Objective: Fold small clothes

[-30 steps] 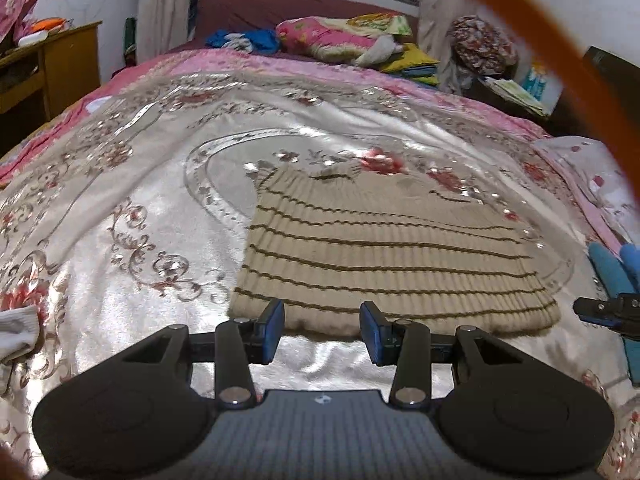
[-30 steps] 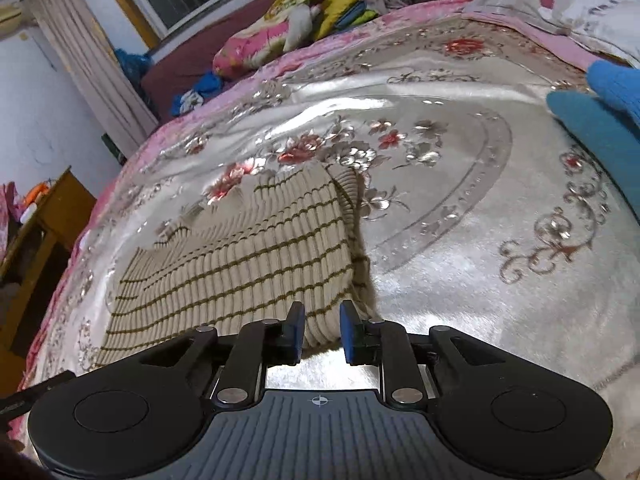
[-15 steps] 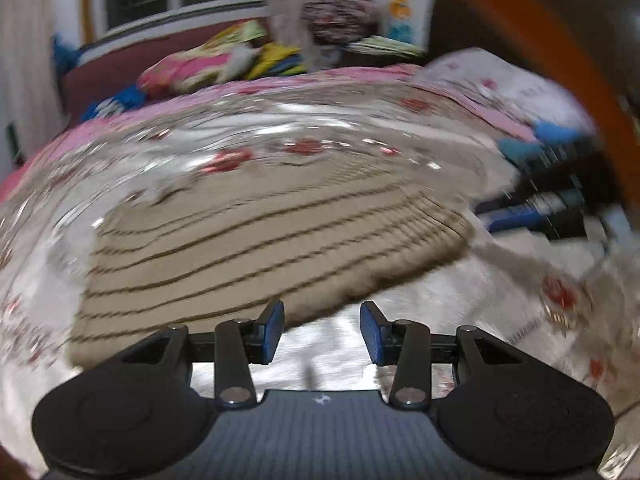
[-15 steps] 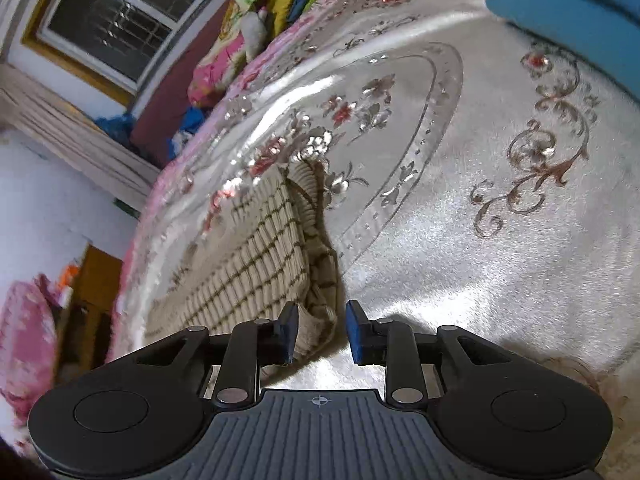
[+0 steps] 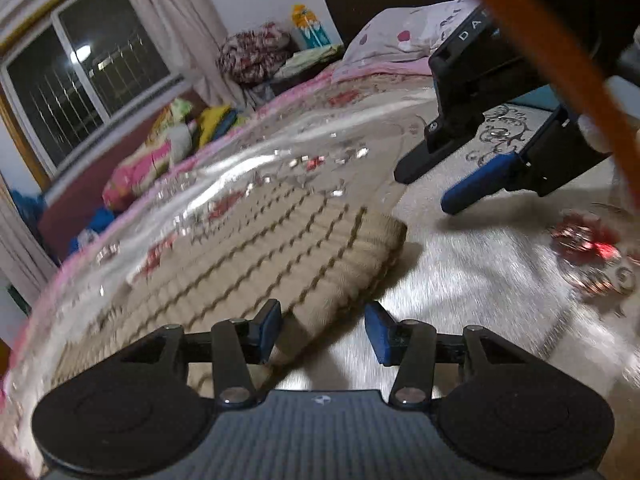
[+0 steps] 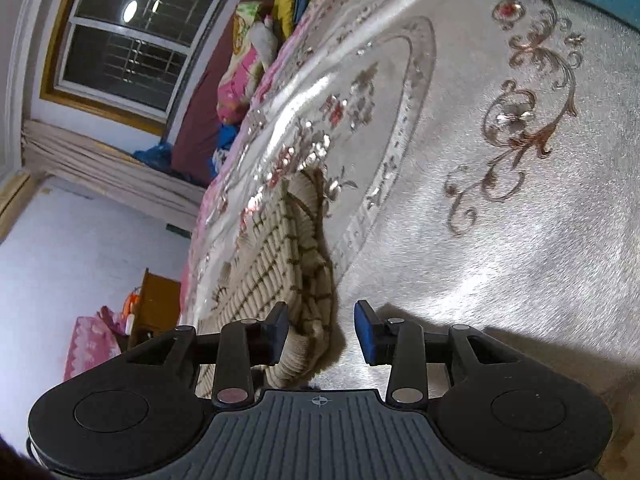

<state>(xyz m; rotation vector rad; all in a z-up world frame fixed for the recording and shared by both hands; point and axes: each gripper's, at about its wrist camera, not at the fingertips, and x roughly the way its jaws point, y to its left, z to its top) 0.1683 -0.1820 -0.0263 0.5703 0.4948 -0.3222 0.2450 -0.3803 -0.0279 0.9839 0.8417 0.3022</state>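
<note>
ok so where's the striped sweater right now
The striped sweater lies flat on the silver floral bedspread, left of centre in both wrist views. Its near edge sits just ahead of the open left gripper and open right gripper.

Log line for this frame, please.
phase: regrasp | left tool: opening, over sweater edge | right tool: opening, at sweater corner | sweater: flat on bedspread

Both wrist cameras look forward and downward along their fingers, low and close over the bed [image 5: 480, 280]. Both views are tilted. They share the striped sweater [image 5: 260, 248] [image 6: 280, 264], the bedspread and the window [image 5: 80, 68] [image 6: 132, 44] beyond.
</note>
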